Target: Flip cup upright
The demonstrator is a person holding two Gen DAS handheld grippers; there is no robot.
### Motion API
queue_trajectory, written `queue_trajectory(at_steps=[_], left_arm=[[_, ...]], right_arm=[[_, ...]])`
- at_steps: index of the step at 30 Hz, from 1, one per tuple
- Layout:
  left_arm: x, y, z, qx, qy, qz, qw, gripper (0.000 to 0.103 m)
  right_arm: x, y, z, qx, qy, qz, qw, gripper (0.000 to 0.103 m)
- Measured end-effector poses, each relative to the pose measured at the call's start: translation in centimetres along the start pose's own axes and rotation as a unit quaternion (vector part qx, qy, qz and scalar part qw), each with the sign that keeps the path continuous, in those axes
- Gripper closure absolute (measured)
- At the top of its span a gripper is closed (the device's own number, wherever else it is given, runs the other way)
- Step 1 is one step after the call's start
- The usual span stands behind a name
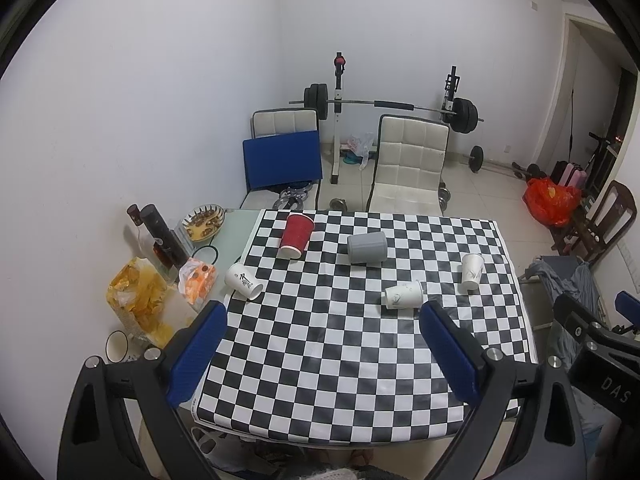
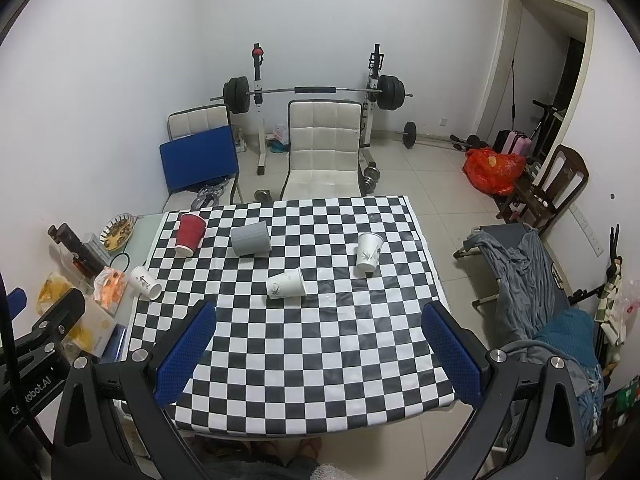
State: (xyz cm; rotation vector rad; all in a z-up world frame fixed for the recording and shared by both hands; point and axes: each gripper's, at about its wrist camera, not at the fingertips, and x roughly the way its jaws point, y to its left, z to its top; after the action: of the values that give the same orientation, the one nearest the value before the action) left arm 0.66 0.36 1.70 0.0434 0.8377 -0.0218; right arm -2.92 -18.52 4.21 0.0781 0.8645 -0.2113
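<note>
Five cups sit on the checkered tablecloth (image 1: 340, 360). A red cup (image 1: 296, 235) stands upside down at the far left. A grey cup (image 1: 367, 247) lies on its side. A white cup (image 1: 243, 281) lies on its side at the left edge. Another white cup (image 1: 403, 295) lies on its side mid-table. A third white cup (image 1: 471, 272) stands upright at the right. In the right wrist view they are the red cup (image 2: 189, 234), grey cup (image 2: 251, 239), left white cup (image 2: 145, 282), middle white cup (image 2: 286, 283) and upright cup (image 2: 369, 252). My left gripper (image 1: 322, 316) and right gripper (image 2: 319, 314) are open, empty, above the near table.
Bottles (image 1: 160, 236), snack bags (image 1: 140, 300), a dish (image 1: 203, 222) and a bowl (image 1: 117, 346) crowd the table's left side. Two white chairs (image 1: 412, 160) and a barbell rack (image 1: 384, 104) stand behind. A cot with clothes (image 2: 528, 280) is at the right.
</note>
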Motion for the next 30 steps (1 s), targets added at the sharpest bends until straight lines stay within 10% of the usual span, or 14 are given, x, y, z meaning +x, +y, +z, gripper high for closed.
queue_trajectory(at_steps=[30], left_arm=[[-1.0,0.2,-0.3,-0.003,-0.012,0.000,0.9999,0.005]], right_arm=[[-0.3,1.4,0.2,-0.004,-0.004,0.007,1.000,0.000]])
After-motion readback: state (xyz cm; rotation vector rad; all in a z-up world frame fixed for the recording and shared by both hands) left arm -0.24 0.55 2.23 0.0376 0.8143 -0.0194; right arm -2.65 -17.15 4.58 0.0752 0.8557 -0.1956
